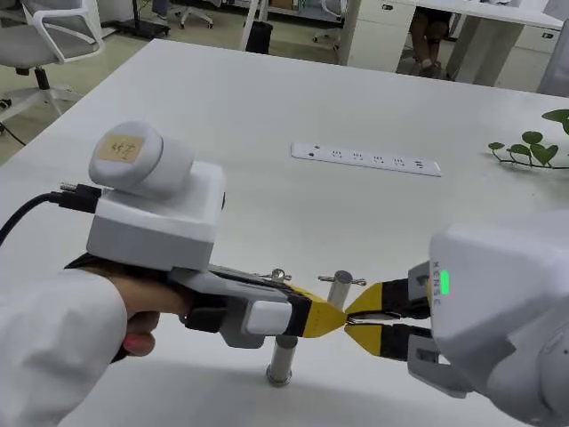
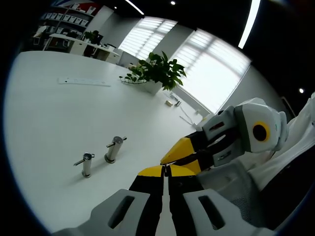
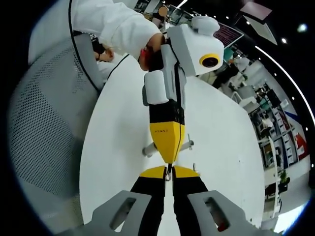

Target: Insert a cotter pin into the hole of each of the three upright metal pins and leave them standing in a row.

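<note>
Bright, even daylight from the windows washes the tabletop; shadows are soft, fisheye edges curve, focus is sharp.

Left gripper and right gripper meet tip to tip, jaws closed.

White power strip flat on white table; leafy plant at right edge; office chair beyond.

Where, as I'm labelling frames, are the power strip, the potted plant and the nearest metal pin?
power strip (image 1: 365,159), head view, middle of its top.
potted plant (image 2: 156,71), left gripper view, its leaves.
nearest metal pin (image 1: 282,360), head view, lower shaft.
</note>
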`<state>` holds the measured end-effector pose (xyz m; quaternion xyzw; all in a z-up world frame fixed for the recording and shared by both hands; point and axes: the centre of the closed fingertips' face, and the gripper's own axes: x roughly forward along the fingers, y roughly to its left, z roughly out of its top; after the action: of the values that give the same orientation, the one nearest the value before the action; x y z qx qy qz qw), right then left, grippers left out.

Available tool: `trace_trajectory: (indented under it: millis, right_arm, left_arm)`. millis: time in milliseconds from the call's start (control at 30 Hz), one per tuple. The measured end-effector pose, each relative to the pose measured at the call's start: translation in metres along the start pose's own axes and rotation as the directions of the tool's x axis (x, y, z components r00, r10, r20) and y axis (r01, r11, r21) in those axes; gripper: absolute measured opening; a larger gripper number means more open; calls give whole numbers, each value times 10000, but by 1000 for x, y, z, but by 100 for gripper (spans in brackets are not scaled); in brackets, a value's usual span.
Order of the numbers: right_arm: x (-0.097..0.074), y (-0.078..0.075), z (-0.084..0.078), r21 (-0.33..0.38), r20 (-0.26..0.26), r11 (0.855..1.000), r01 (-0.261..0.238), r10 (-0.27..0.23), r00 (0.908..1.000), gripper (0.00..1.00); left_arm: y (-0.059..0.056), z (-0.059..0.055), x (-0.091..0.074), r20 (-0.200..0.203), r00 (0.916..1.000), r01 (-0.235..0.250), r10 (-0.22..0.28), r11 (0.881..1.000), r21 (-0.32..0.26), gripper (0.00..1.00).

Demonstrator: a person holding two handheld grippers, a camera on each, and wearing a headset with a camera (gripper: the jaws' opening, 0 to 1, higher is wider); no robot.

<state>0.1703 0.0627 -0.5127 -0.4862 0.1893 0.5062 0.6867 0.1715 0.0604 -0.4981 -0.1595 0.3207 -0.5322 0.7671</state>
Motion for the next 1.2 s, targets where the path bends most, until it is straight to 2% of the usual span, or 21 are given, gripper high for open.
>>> trace_trajectory:
  millis: [300,467,600,667,867,933,967,1067,1133,1200]
  right_arm:
    - [0,-2,0,135,123,9999,-7,5,9999,7]
    - [0,-4,-2,415,182,9991,-46,38,9998,14]
    - [-1,-4,-5,697,234,9975,-149,133,9996,15]
    - [-1,-2,-6,945,305,9951,-289,261,9992,17]
    - [-1,1,-10,1655,483,9841,-643,570,9972,20]
    - [-2,2,-9,2066,690,9748,-838,710,9951,20]
    - [-2,3,-9,2161,746,9721,-909,764,9943,20]
    - [-3,5,-11,2478,816,9619,-1158,984,9918,21]
    - [-3,8,-12,2666,924,9537,-1391,1184,9887,22]
    - [-3,10,-13,2793,959,9478,-1541,1322,9866,22]
  left_arm:
    - [0,0,0,-35,10000,-12,13,9998,188,0]
    - [0,1,0,2,10000,-34,34,9990,455,0]
    - [0,0,-1,5,10000,-10,9,9980,629,0]
    - [0,0,-1,-27,10000,16,-14,9983,589,0]
    - [-1,-2,-3,-40,10000,85,-81,9945,1047,0]
    - [-1,-2,-3,-65,9999,102,-95,9928,1191,0]
    - [-1,-2,-4,-53,10000,58,-51,9914,1310,0]
    - [-2,0,-5,66,10000,-24,9,9711,2388,0]
    - [-6,0,-6,91,9999,75,-103,9636,2673,0]
    - [-8,1,-7,141,9997,139,-193,9489,3152,0]
